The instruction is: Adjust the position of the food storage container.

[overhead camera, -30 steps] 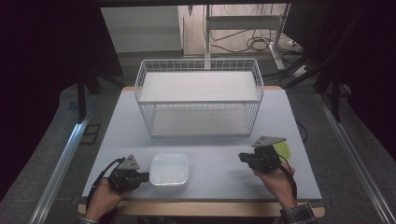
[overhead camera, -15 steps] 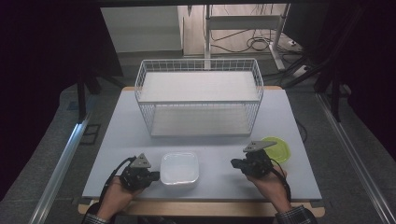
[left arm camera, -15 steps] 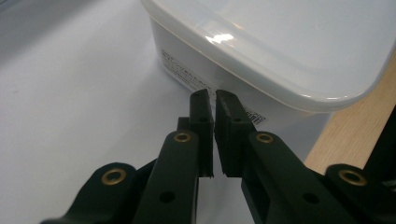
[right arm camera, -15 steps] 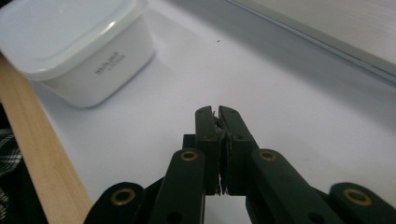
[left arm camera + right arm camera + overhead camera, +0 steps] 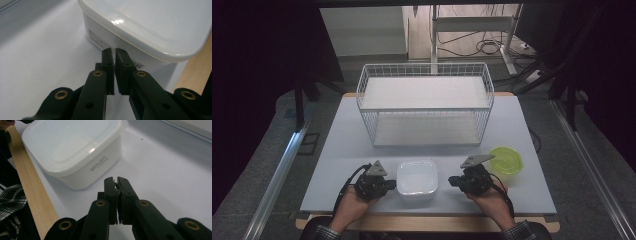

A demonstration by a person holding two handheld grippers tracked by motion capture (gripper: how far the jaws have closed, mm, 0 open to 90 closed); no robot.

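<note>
Grippers have closed in since a second ago: left gripper (image 5: 388,183) at nine o'clock, right gripper (image 5: 454,180) at three o'clock of the white square lidded plastic container (image 5: 416,178), jaws pinched together, gripping nothing, seemingly ready to squeeze-lift.

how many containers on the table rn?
3: white lidded box at the near edge between the grippers, green bowl to its right, wire basket at the back. None seem hidden.
</note>
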